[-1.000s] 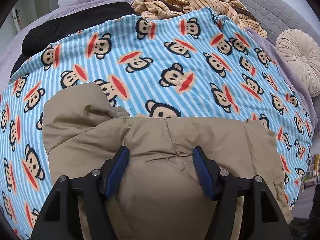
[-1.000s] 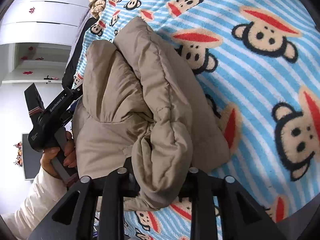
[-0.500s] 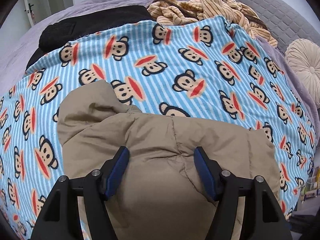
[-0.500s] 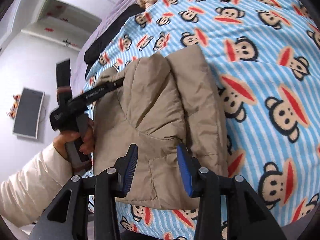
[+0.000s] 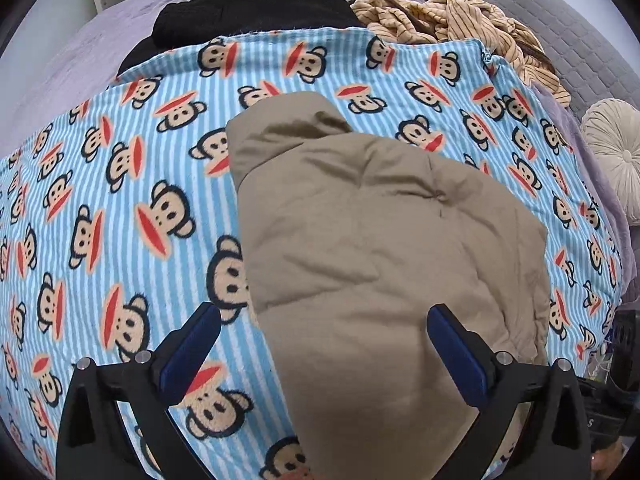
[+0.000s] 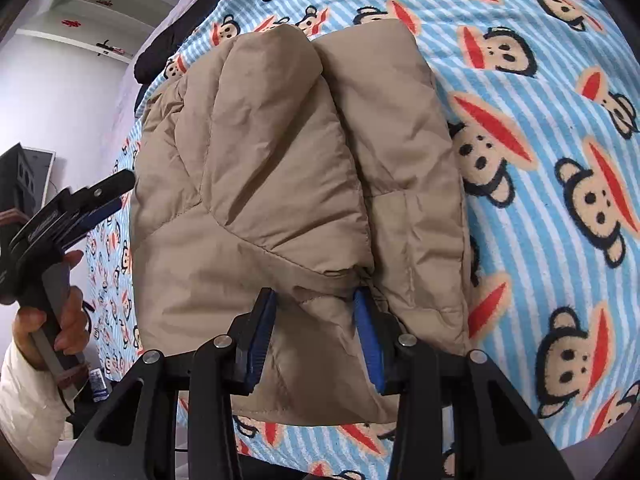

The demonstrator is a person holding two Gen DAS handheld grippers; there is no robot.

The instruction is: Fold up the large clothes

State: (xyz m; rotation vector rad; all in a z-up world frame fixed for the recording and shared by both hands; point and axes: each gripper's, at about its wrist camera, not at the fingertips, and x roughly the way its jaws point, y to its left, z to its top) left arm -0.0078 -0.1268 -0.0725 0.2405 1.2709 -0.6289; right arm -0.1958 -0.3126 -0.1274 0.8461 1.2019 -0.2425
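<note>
A tan puffy jacket (image 5: 380, 240) lies folded on a blue striped monkey-print blanket (image 5: 100, 200). My left gripper (image 5: 324, 340) hovers over the jacket's near left edge. Its jaws are opening wide and its blue pads (image 5: 192, 344) press on nothing. In the right wrist view the jacket (image 6: 260, 160) shows two padded folds lying side by side. My right gripper (image 6: 314, 332) is at its near edge, with the pads (image 6: 262, 332) closed on a puffed ridge of fabric that bunches at the right pad. The left gripper (image 6: 108, 192) shows at the far left, held by a hand (image 6: 52, 308).
Beyond the blanket lie a black garment (image 5: 248, 16) and a crumpled beige striped garment (image 5: 460, 20) on a purple bedsheet (image 5: 80, 60). A round cream cushion (image 5: 616, 152) and a grey padded headboard (image 5: 560, 24) are at the right. The bed's edge runs just under both grippers.
The left gripper's jaws spread wide, let go of the jacket and shifted left off its middle. The right gripper laid its lifted fold flat on the jacket and rolled.
</note>
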